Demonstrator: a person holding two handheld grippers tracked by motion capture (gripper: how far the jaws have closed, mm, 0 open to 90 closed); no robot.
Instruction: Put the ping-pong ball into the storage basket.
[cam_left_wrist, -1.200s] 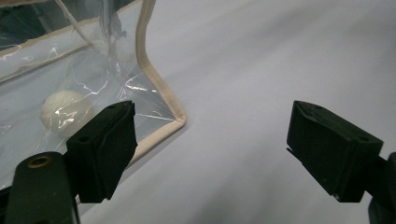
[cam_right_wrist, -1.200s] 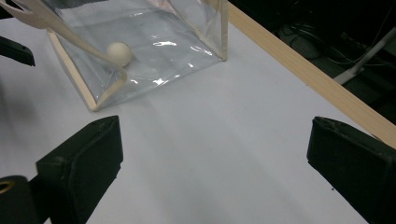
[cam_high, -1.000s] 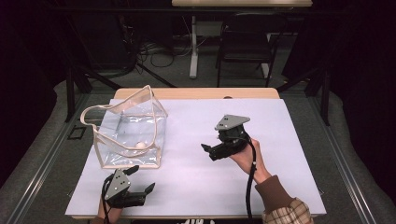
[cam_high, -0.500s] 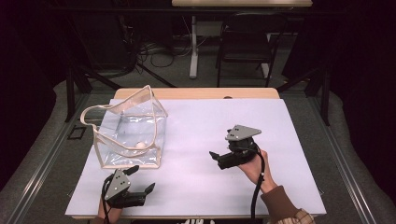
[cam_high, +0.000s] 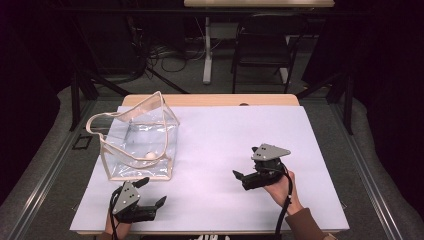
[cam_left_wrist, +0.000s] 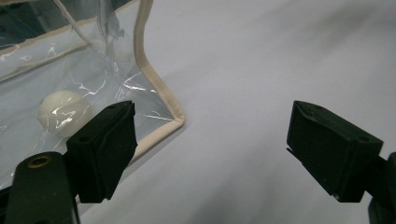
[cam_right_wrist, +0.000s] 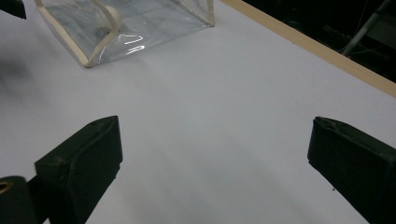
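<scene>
High view: clear bag (cam_high: 140, 145) w/ white ball (cam_high: 150, 156) inside sits approx 12 o'clock of my left gripper (cam_high: 148, 197), jaws spread, empty. Right gripper (cam_high: 239, 176) also agape, bag at its 10, well apart. Left is nearer.

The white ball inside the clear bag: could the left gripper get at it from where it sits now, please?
Probably not directly. The white ball lies behind the clear bag's transparent side wall, which faces the open left gripper. The bag's mouth is at the top, so it would likely have to go in from above.
</scene>
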